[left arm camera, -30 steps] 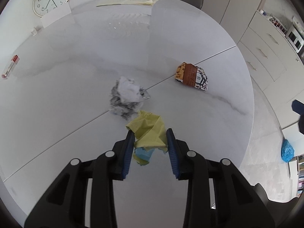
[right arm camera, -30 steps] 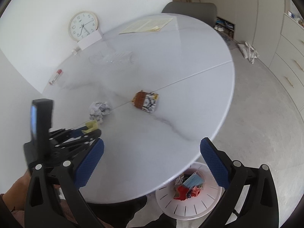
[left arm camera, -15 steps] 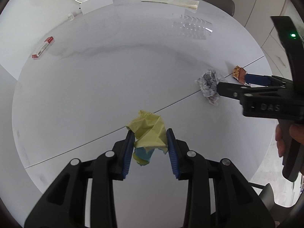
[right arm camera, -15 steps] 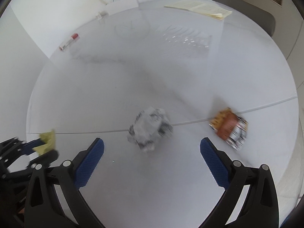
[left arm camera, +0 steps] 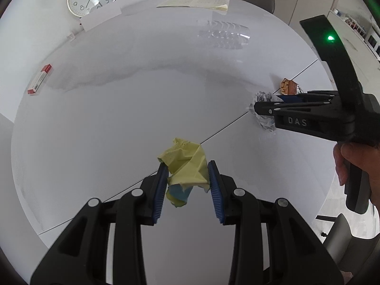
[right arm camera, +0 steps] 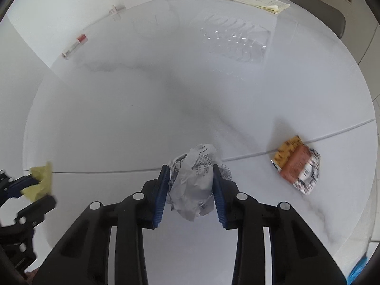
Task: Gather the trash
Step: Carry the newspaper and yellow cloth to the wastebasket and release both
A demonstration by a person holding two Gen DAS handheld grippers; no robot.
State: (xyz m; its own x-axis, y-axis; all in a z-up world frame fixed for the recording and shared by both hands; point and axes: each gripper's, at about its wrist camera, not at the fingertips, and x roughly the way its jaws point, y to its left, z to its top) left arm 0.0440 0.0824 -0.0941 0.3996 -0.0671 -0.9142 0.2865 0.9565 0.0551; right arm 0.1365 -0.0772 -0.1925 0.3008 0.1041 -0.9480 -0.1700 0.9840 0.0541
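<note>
Trash clamped; table [right arm camera: 118, 118] edge seemingly near

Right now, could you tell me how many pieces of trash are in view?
3: the yellow wad in the left hand-held gripper, the crumpled printed paper in the right hand-held gripper, and the snack wrapper lying on the table. Others may be hidden.

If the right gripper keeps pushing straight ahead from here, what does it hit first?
Apart from the crumpled paper the right gripper holds, nothing close: bare table ahead, then probably the clear plastic tray far off.
</note>
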